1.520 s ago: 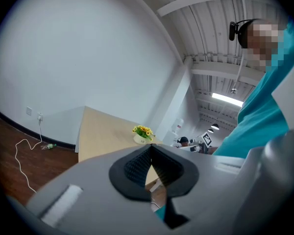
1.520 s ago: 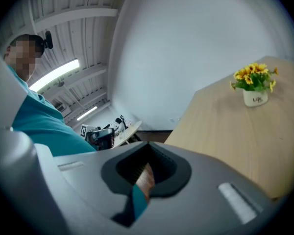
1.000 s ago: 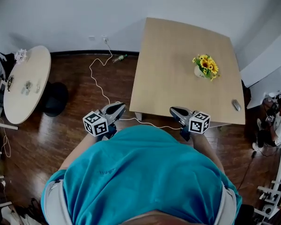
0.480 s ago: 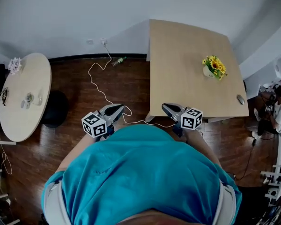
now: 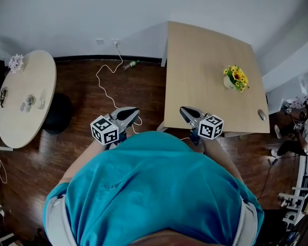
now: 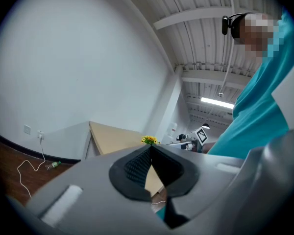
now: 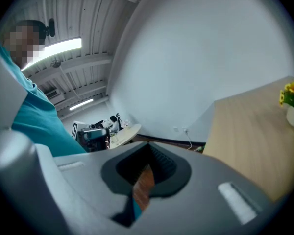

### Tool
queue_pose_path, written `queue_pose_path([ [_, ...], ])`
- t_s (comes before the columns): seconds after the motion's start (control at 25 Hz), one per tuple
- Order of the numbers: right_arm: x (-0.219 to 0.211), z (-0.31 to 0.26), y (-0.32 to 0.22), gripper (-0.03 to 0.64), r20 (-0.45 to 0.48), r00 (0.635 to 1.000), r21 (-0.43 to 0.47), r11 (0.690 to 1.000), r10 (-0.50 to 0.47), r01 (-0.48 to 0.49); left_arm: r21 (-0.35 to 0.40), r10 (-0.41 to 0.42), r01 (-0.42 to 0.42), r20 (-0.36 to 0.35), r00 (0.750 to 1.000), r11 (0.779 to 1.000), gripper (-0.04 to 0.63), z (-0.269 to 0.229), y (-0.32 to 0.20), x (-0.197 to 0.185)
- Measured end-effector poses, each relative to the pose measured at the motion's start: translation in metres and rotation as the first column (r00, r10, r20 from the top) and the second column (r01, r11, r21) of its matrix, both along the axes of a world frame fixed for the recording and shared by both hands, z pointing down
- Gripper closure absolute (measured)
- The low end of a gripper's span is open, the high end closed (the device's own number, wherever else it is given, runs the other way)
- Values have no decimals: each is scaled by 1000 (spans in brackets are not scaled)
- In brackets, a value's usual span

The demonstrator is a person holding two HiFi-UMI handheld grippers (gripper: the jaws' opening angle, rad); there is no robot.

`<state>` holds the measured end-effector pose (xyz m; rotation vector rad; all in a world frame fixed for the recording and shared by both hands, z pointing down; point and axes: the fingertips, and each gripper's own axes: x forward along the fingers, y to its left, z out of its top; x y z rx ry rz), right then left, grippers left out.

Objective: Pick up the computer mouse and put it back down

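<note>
Two tools are being held close before the person's chest, both with jaws pressed together and nothing between them. The left tool (image 5: 134,112) is hanging over the wooden floor (image 5: 138,86), while the right tool (image 5: 185,110) is appearing, in the head view, over the near left corner of the tabletop (image 5: 205,55). The computer mouse (image 5: 262,115) is lying flat on the tabletop beside its right edge, near the front corner, well apart from both tools (the right one is the nearer). A vase of sunflowers (image 5: 235,79) is standing farther in on the same tabletop. I am judging that this scene is fitting two stages: the mouse is waiting to be lifted, or it is already lying back in its place. In either case, I am advising to keep both tools clear of the vase and to be watching the white cable (image 5: 99,80) trailing over the floor.
</note>
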<state>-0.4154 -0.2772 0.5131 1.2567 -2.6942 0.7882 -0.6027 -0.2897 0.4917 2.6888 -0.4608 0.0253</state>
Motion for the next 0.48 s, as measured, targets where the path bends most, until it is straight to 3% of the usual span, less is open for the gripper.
queue_pose_path([
  [0.48, 12, 12, 2, 617, -39, 999, -13, 1000, -1, 0, -21, -12, 12, 12, 1000, 1000, 591, 5, 3, 8],
])
